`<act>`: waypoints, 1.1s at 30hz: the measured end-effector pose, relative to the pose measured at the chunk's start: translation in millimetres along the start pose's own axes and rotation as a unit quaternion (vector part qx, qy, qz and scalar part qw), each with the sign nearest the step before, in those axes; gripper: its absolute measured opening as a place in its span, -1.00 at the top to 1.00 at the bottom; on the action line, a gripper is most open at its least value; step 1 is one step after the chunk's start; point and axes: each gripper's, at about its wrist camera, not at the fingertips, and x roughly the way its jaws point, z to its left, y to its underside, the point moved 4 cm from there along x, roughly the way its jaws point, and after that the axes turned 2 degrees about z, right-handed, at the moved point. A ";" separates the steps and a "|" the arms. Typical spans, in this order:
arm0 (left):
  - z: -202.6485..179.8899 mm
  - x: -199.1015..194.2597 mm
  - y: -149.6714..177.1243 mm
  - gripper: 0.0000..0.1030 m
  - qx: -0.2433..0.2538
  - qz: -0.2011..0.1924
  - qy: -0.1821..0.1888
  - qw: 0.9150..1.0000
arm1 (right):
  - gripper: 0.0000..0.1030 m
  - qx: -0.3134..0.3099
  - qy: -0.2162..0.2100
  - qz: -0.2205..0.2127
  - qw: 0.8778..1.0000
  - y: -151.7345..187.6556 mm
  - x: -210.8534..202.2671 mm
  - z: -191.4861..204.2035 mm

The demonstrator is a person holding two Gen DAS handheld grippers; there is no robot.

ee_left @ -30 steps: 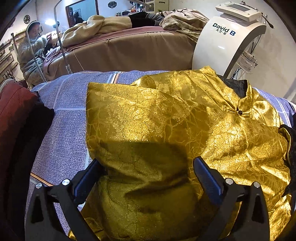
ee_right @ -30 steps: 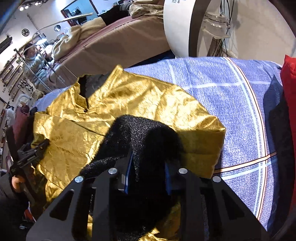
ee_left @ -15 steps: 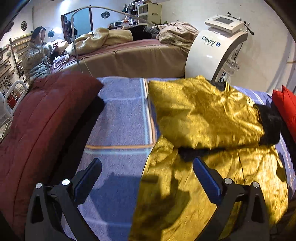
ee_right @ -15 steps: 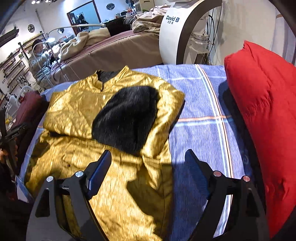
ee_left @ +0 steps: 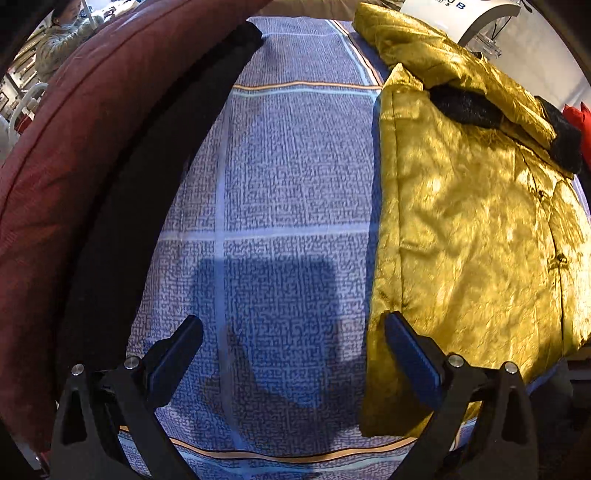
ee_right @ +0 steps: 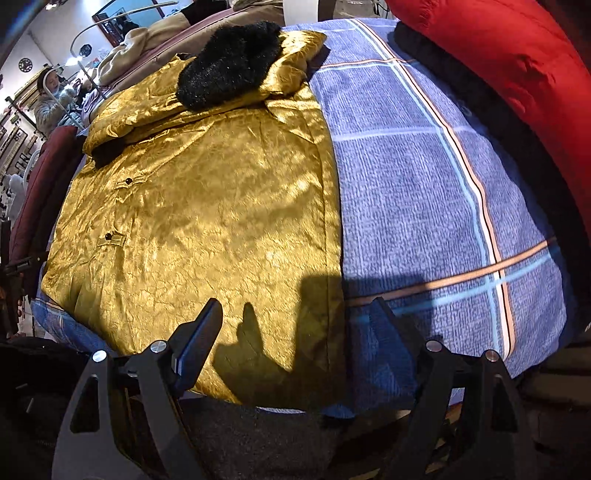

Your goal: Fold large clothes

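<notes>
Left wrist view: the left gripper (ee_left: 293,341) has its fingers spread wide with nothing between them, above a bed covered in a blue-violet patterned sheet with pale and orange stripes (ee_left: 280,177). Its shadow falls on the sheet just ahead of the fingers. The shiny gold padded jacket with black fuzzy trim (ee_left: 476,221) lies flat on the right half of the bed; its near left corner sits just beside the right finger (ee_left: 412,356). Both sleeves are folded across the far part of the jacket, with black cuffs showing. Along the left edge of the bed lies a dark red quilted cover (ee_left: 66,155) with a black lining below it. Far right stands a white curved machine (ee_left: 476,18); far left, a person in a pale coat (ee_left: 62,33).

Right wrist view: the right gripper (ee_right: 299,332) also has its fingers spread and empty, straddling the jacket's (ee_right: 207,206) near right edge where gold fabric meets the sheet (ee_right: 413,192). A black fuzzy cuff (ee_right: 225,66) rests on the folded sleeve at the far end. A bright red padded garment (ee_right: 506,70) lies along the bed's right side. Beyond, another bed with a brown cover (ee_right: 177,44) holds piled bedding, and a round clock (ee_right: 24,64) hangs on the far left wall.
</notes>
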 end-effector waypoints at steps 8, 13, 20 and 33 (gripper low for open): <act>0.2 -2.7 23.2 -0.88 0.024 -0.031 0.098 0.994 | -0.57 -0.016 -0.002 -0.009 1.000 10.0 -5.5 5.2; -5.8 -11.3 26.8 -0.88 0.008 -0.008 0.241 0.970 | -0.57 -0.020 -0.002 -0.011 1.000 5.8 -8.1 9.2; -25.4 -17.9 37.1 -0.88 0.034 0.039 0.324 0.945 | -0.57 -0.016 -0.015 -0.008 1.000 3.6 -11.5 7.3; -22.8 2.3 26.1 -0.88 0.016 0.078 0.350 0.933 | -0.57 -0.017 -0.058 0.028 0.998 14.9 11.8 12.4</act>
